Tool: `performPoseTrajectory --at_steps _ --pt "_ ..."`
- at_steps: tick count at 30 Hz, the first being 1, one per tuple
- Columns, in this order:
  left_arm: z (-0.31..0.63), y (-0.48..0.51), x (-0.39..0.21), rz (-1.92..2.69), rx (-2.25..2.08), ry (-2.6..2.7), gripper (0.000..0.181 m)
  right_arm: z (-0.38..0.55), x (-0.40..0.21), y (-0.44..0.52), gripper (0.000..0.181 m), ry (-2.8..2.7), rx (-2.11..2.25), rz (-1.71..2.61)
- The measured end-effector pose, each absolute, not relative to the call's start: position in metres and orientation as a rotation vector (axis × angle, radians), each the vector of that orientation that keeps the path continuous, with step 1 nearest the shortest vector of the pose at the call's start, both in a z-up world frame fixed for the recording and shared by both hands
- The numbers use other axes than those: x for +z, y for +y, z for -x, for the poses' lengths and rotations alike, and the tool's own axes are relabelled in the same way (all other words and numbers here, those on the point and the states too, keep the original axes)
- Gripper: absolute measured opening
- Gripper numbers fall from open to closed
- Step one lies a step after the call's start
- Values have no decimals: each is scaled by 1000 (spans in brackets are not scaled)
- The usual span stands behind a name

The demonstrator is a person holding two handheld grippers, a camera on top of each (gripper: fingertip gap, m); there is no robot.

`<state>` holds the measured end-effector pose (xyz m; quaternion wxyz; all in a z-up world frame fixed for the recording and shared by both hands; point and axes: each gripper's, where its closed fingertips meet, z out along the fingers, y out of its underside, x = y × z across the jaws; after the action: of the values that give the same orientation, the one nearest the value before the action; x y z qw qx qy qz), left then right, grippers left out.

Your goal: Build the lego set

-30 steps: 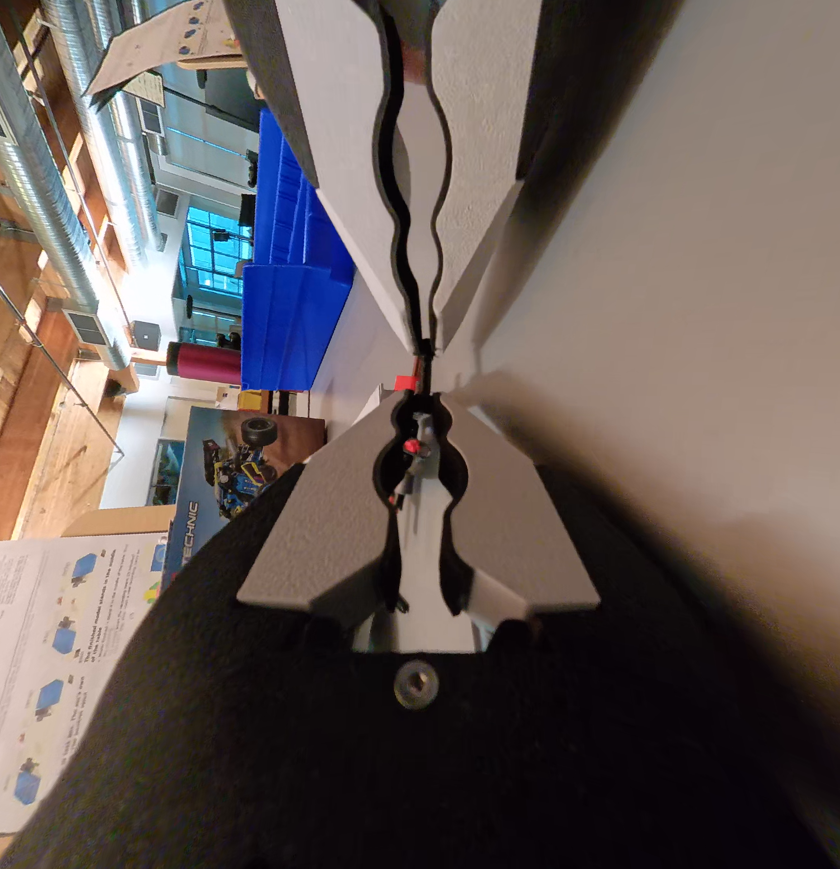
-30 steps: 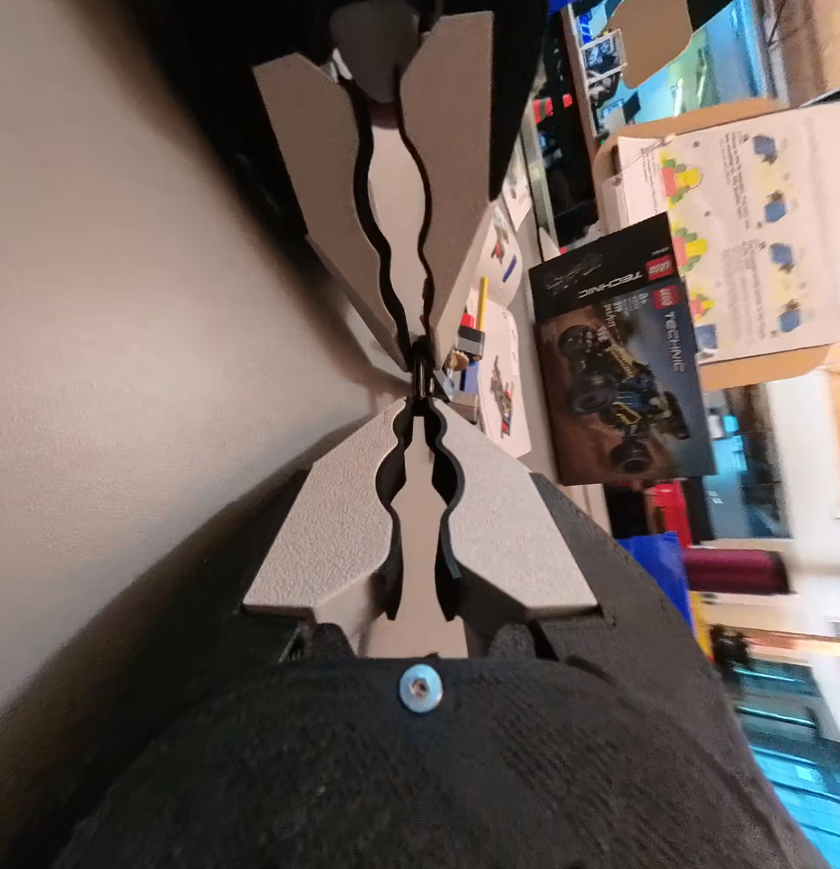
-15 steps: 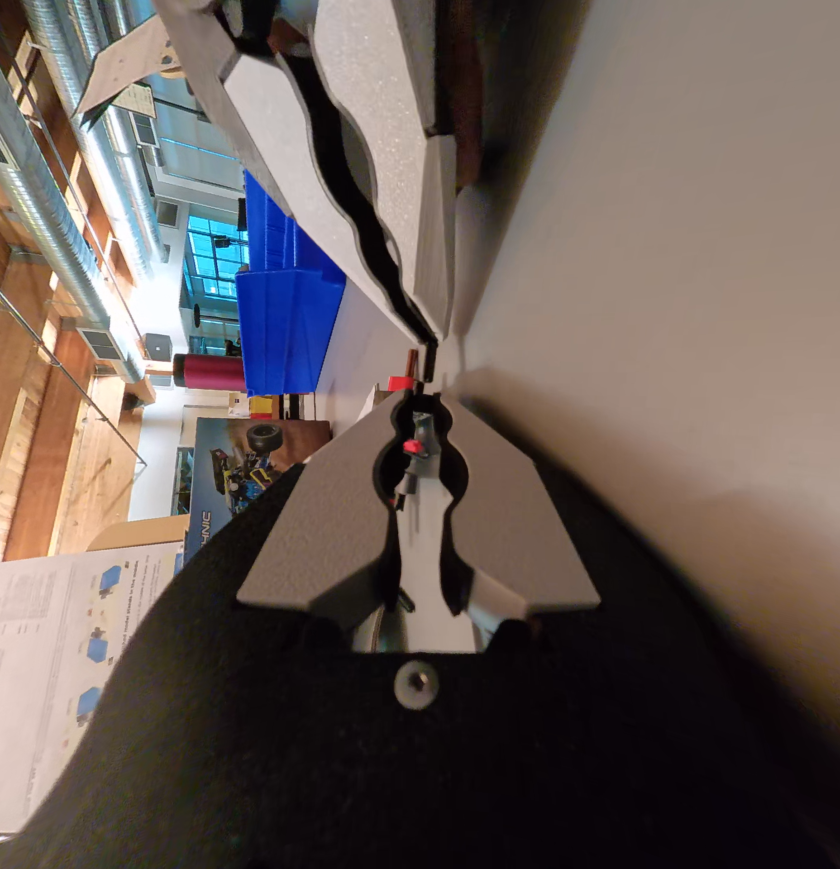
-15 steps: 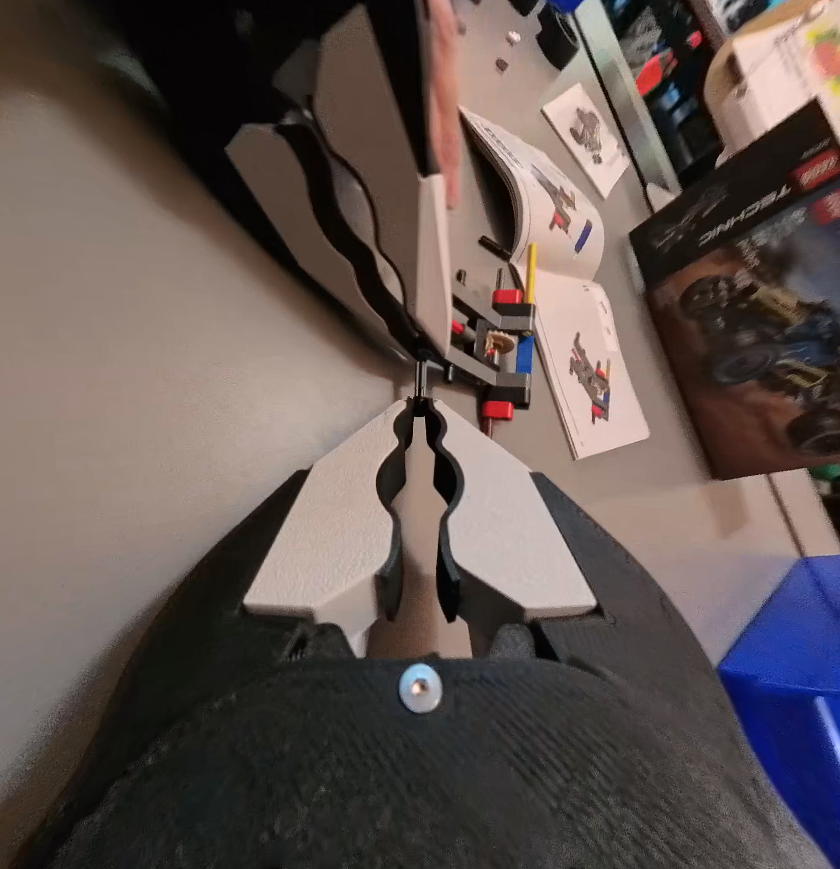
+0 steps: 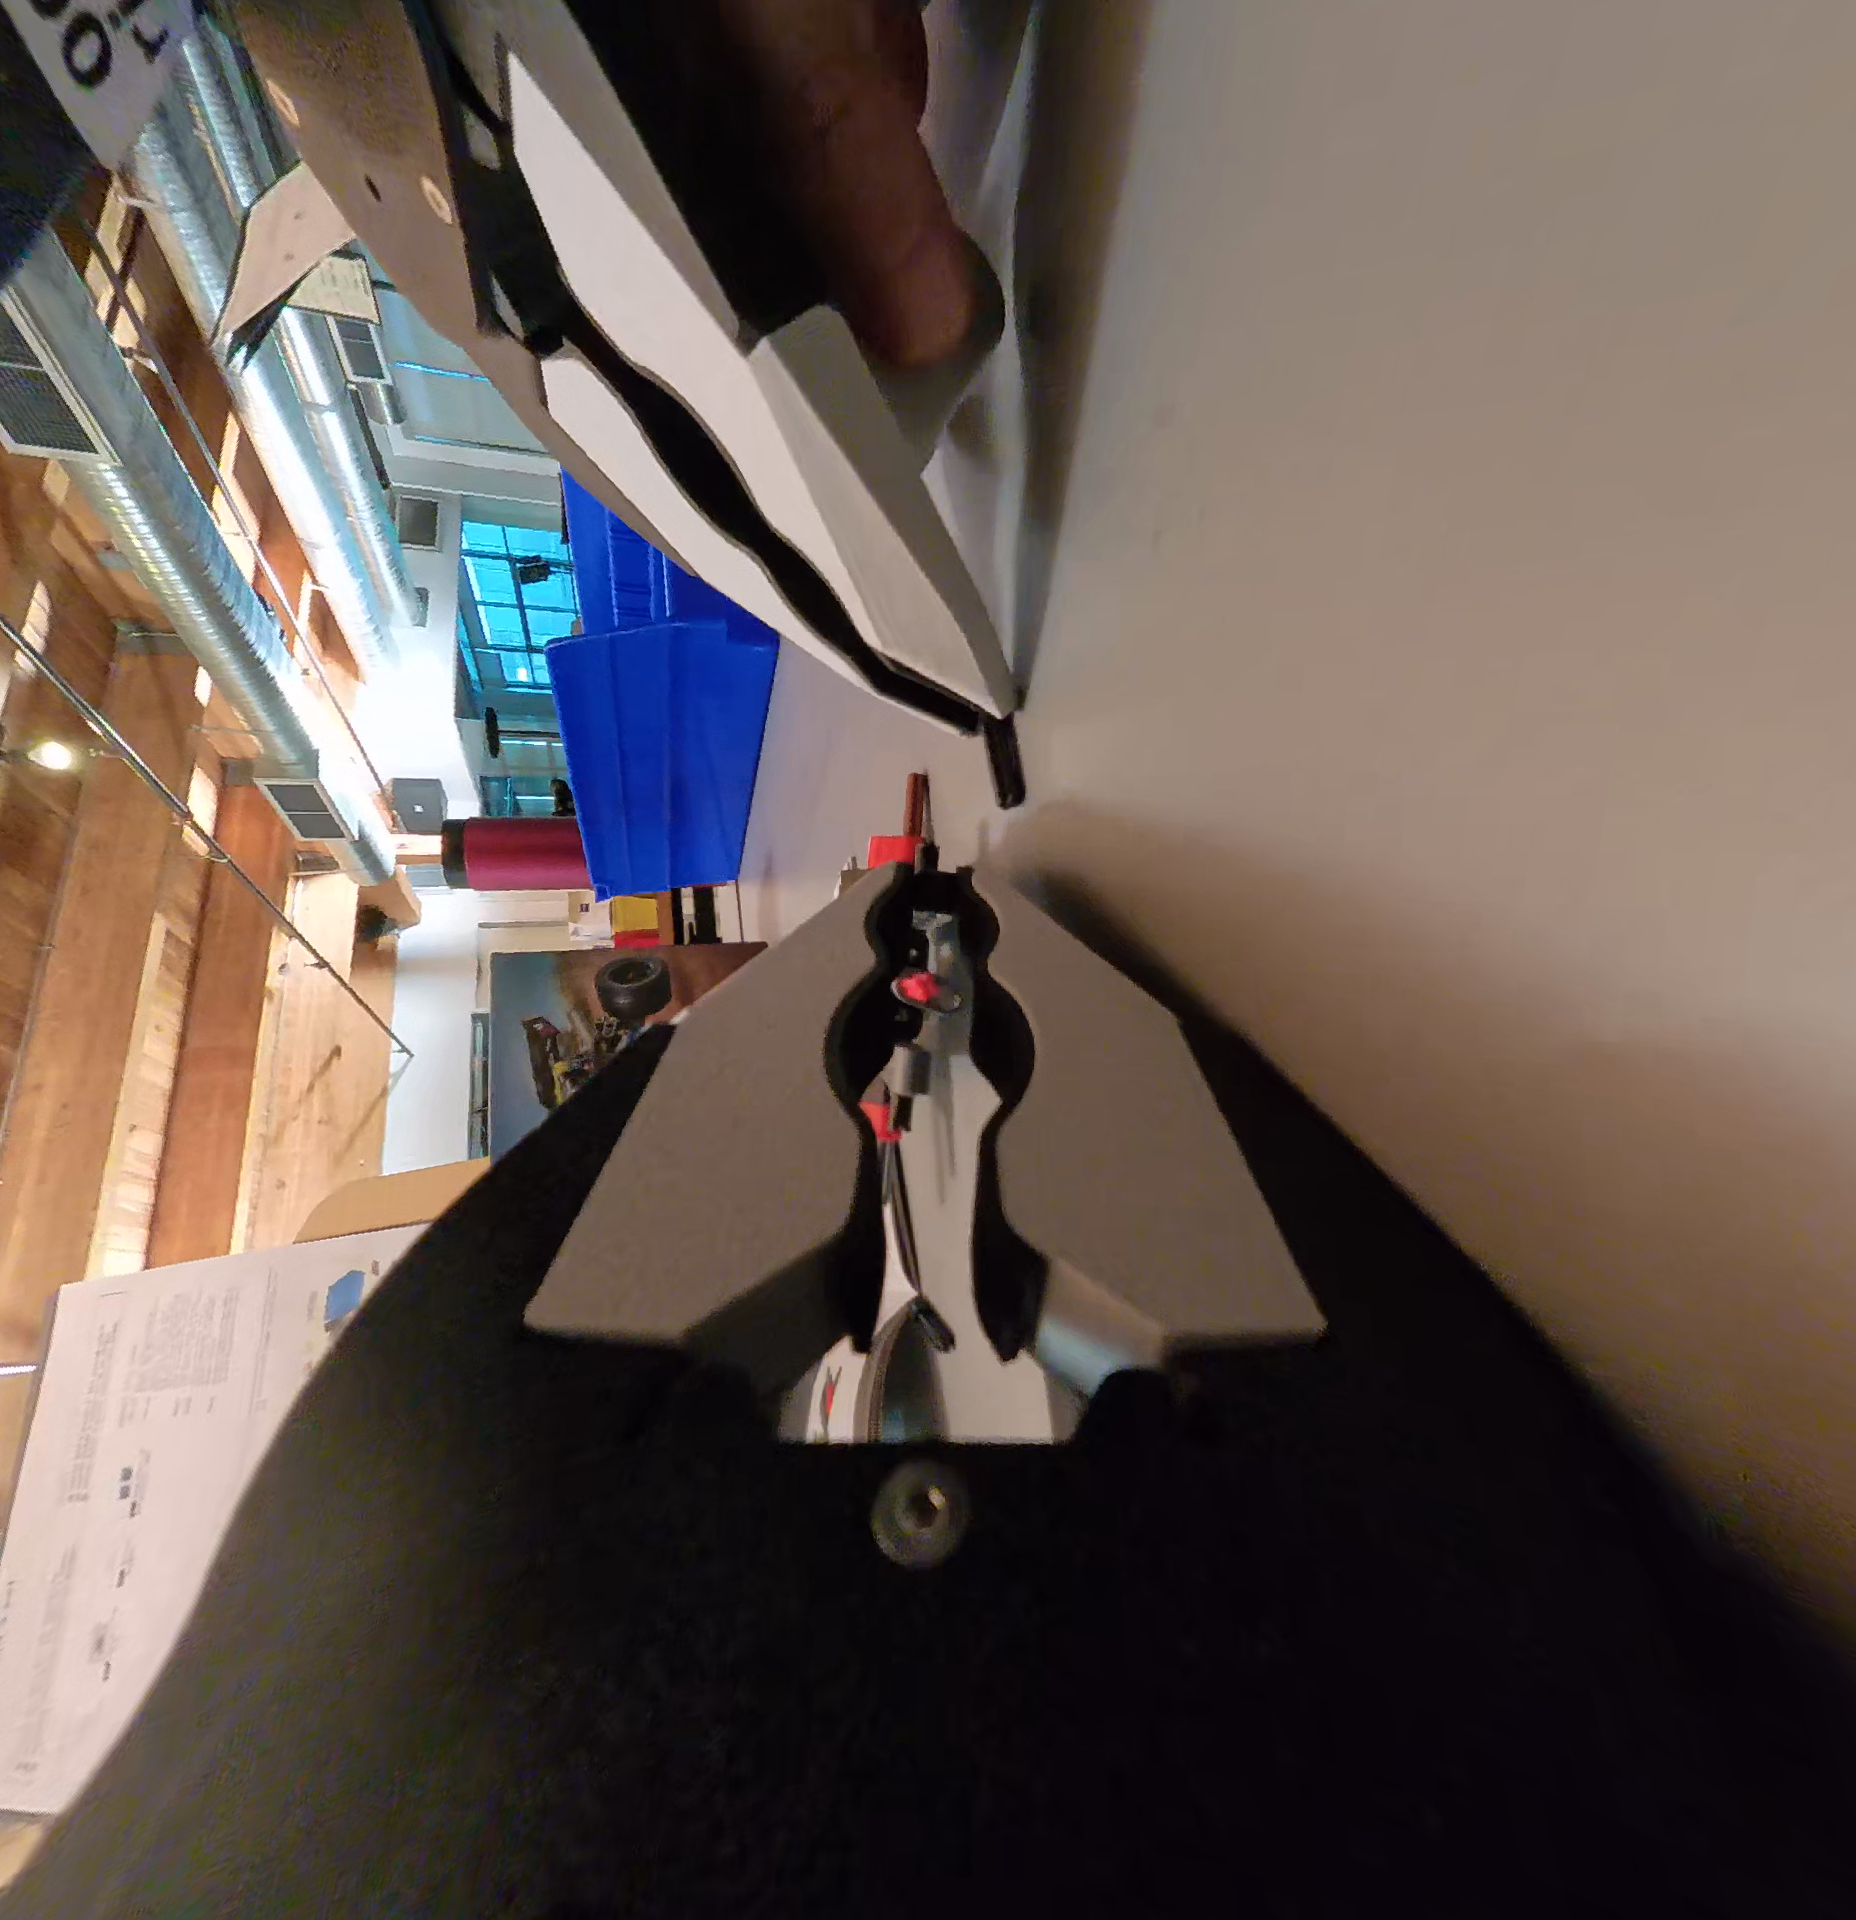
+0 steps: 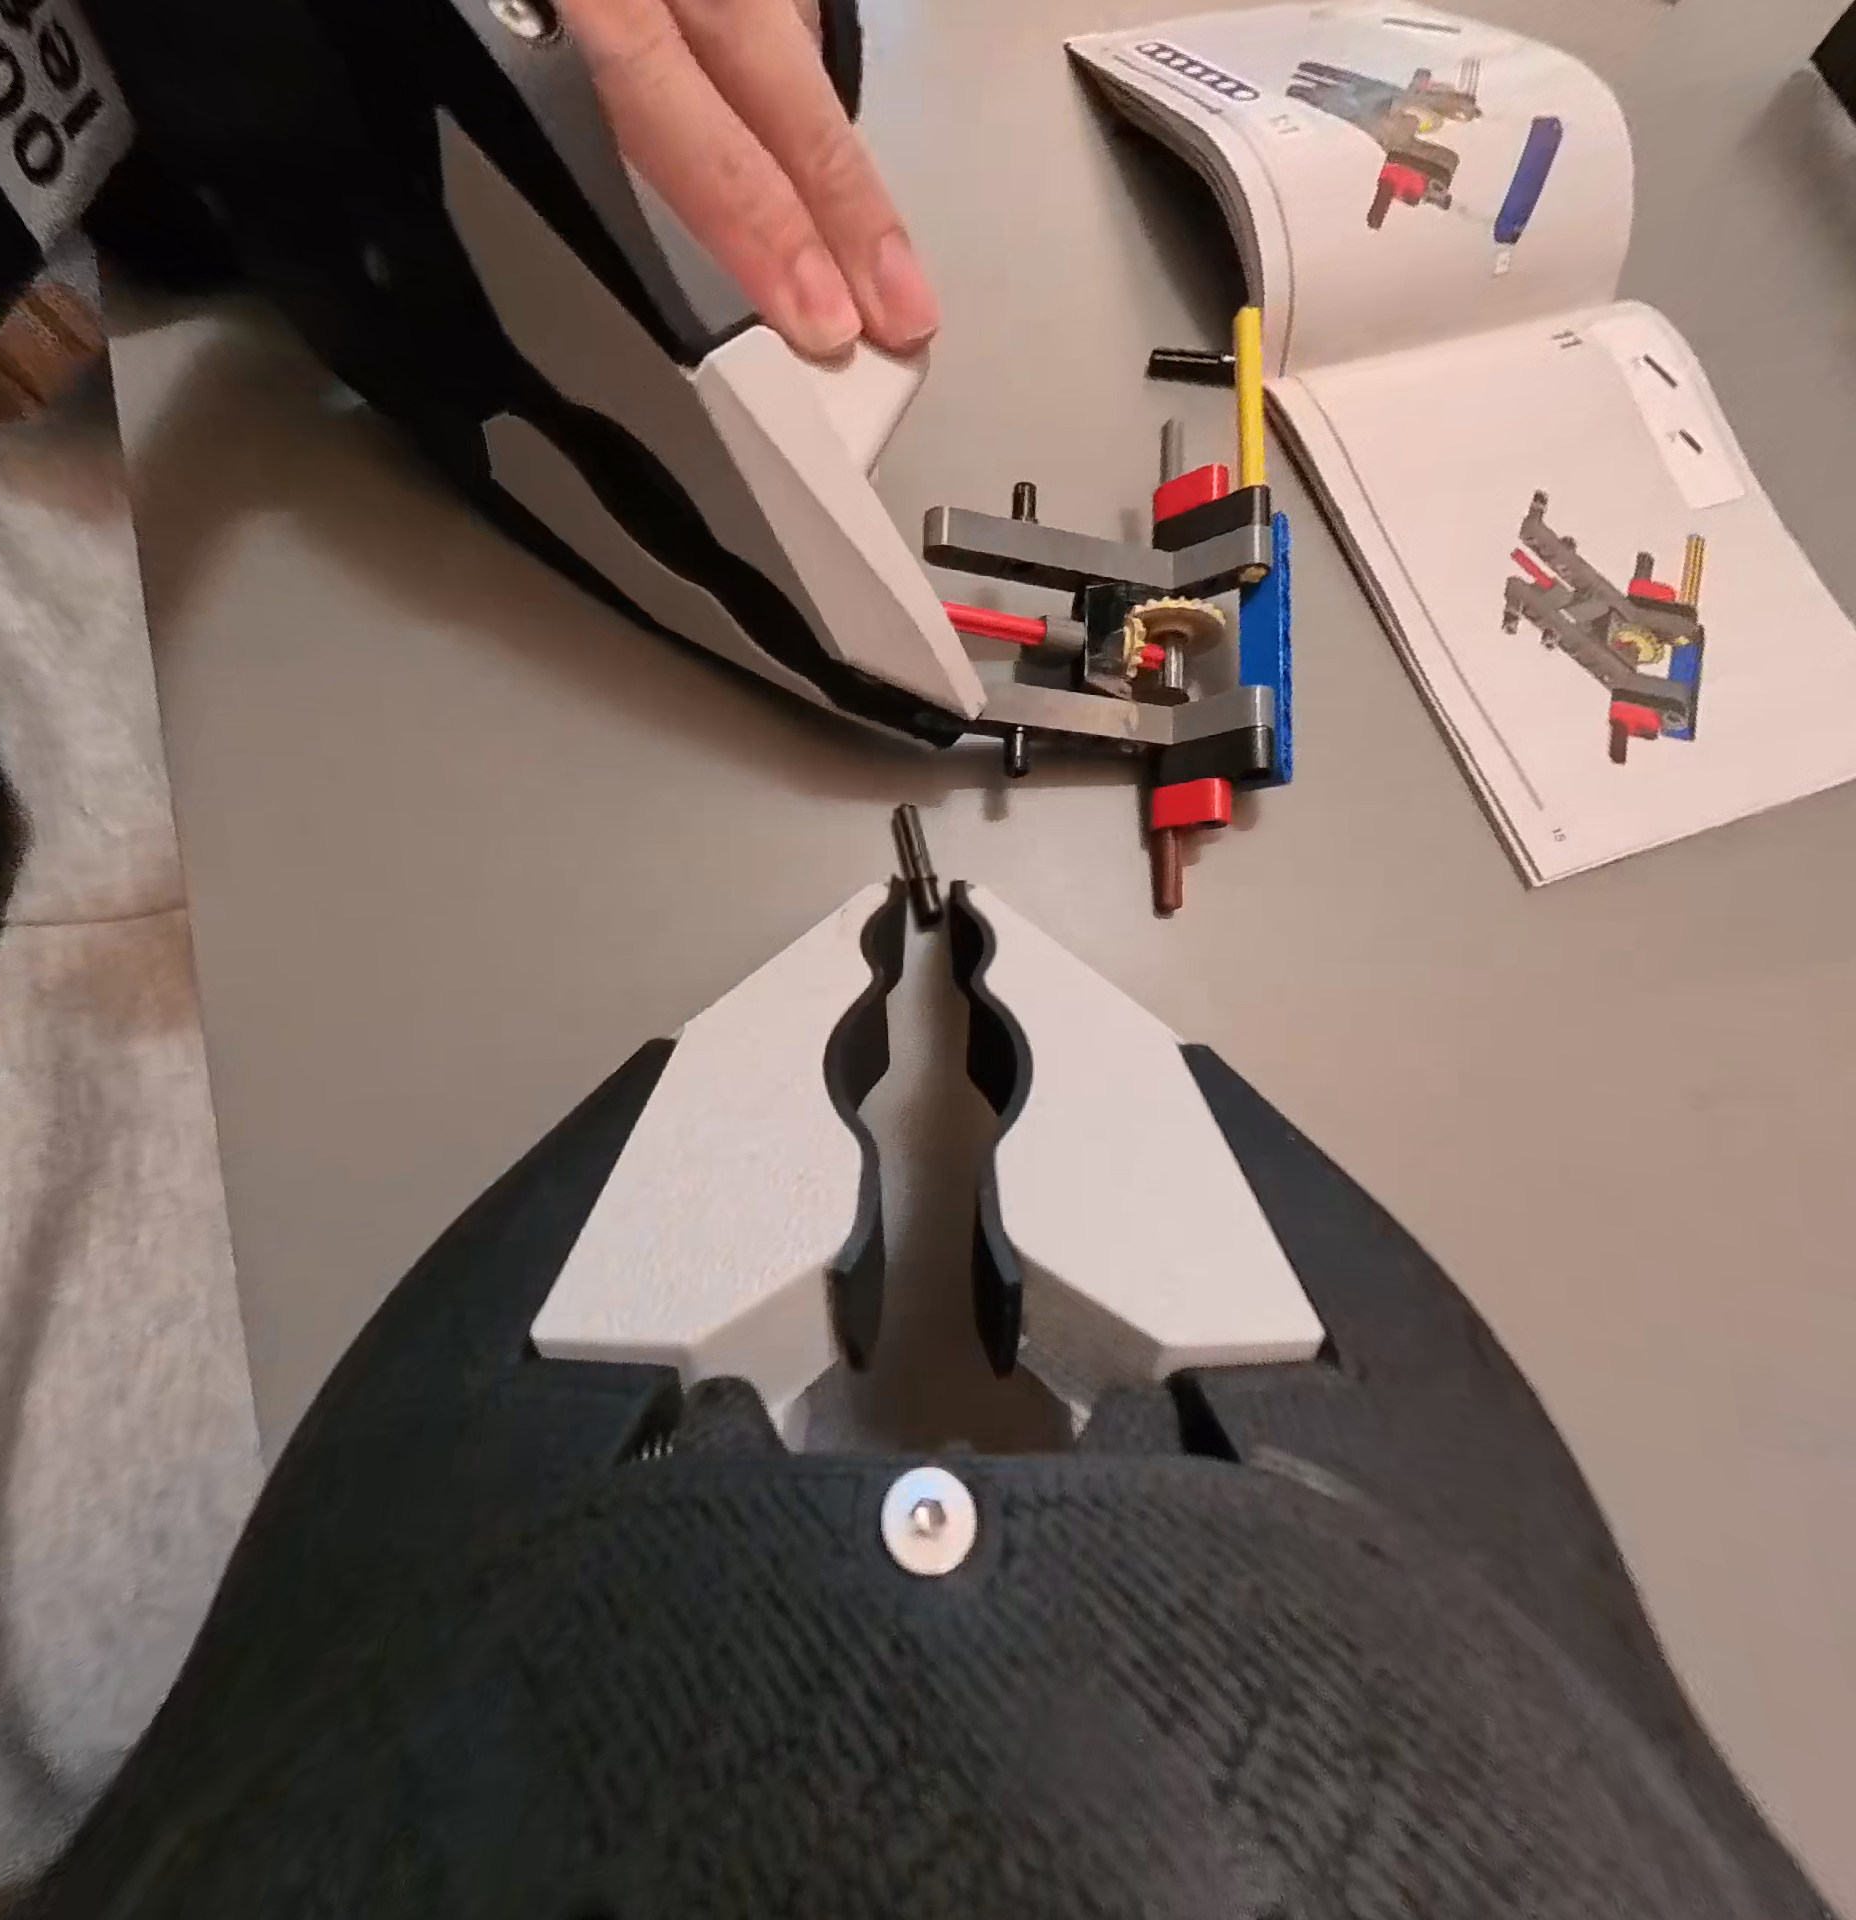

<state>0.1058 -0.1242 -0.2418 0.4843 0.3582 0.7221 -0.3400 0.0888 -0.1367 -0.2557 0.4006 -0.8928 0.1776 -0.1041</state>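
Only my right view shows the whole lego frame (image 6: 1121,634); my right claw (image 6: 929,902) pinches a black pin (image 6: 919,862) just short of it.

Right tool (image 6: 929,894): matt grey plastic fingers with a fine grain; body was black with a ribbed, layered texture.
Left tool (image 6: 955,712): smooth matt grey plastic fingers, black inner pads.
Screw (image 6: 928,1524): bright metal.
Black pin (image 6: 916,857): smooth plastic.
Lego assembly (image 6: 1142,634): glossy hard plastic.
Surface (image 6: 1423,1143): smooth matt grey.
Instruction booklet (image 6: 1526,447): paper, slight sheen.
Blue bin (image 5: 659,758): smooth plastic.
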Motion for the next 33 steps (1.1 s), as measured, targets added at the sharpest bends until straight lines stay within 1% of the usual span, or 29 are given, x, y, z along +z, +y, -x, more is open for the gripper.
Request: performPoseTrajectory --at_steps 8,14,20,28,33 --pt "-106 -124 -241 -861 -858 1768 5 -91 -256 -137 3 496 -220 2245" --pt "-107 -122 -240 -826 -897 1789 5 -93 -255 -137 3 443 -319 2258" --pt "-114 -121 -232 -727 -937 1792 5 -99 -224 -126 3 420 -360 2068" --pt "-114 -120 -230 -711 -961 1781 5 -101 -228 -123 3 420 -341 2092" --pt "-115 -120 -235 -749 -942 1788 5 -102 -232 -123 3 373 -420 2139"
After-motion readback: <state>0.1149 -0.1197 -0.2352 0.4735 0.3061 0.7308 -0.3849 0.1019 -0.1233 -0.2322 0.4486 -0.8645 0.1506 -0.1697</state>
